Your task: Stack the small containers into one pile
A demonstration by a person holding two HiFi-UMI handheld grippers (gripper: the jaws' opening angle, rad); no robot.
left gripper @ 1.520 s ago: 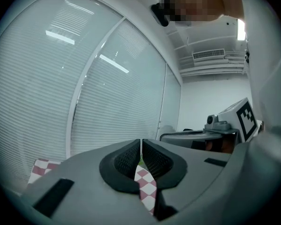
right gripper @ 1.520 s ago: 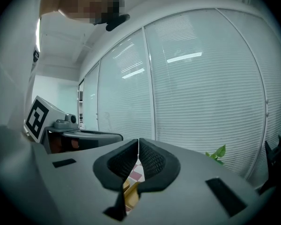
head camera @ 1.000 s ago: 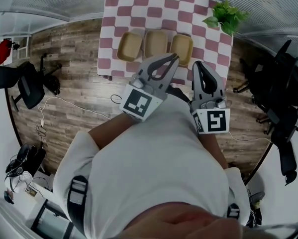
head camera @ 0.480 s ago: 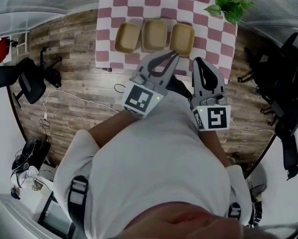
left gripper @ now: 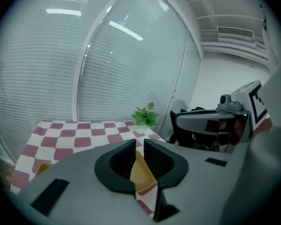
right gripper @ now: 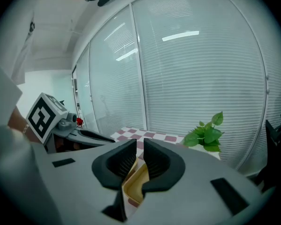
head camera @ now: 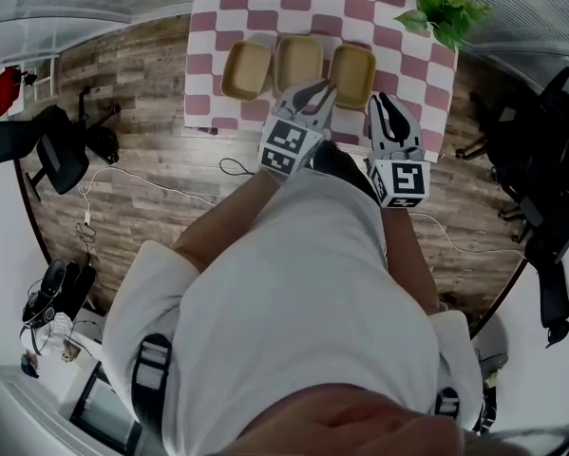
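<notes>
Three tan containers stand in a row at the near edge of the checkered table: left container, middle container, right container. My left gripper hovers shut and empty at the table's near edge, between the middle and right containers. A tan container shows through the slit between its jaws. My right gripper is also shut and empty, just right of the right container. A tan container shows below its jaws. Nothing is stacked.
A green potted plant sits at the table's far right corner. Black office chairs stand on the wooden floor at the left and right. A cable lies on the floor near the table's front.
Both arms have stretched forward, carrying the grippers from above the floor to the table's near edge. Both jaws stay shut. The containers have not moved.
</notes>
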